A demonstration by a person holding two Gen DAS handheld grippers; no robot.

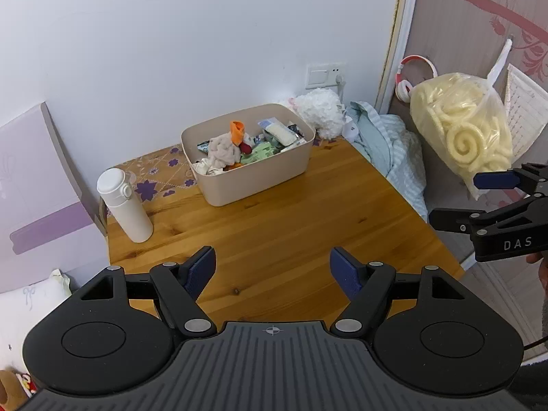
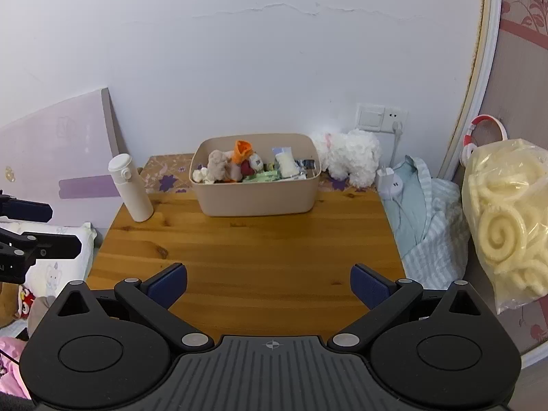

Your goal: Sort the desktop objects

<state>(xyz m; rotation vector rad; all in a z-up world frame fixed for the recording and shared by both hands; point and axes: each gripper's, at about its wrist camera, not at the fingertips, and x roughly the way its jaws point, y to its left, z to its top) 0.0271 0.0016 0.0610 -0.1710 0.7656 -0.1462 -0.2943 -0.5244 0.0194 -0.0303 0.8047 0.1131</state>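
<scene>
Hovering over the wooden table [image 2: 239, 257], left gripper [image 1: 273, 270] and right gripper [image 2: 269, 284] both gaping wide, holding nothing; beige bin [image 2: 257, 198] sitting full of toys.

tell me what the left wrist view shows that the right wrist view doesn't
Only the left wrist view: the right tool from the side, open and empty, and a white calendar-like sheet behind the bag.

Only the right wrist view: the left tool at the left edge, a white charger on the blue cloth, a printed pillow and pink fabric beside the table.

Both: the table, beige bin full of small items, white bottle, fluffy toy, headphones and the bag of yellow spirals.
</scene>
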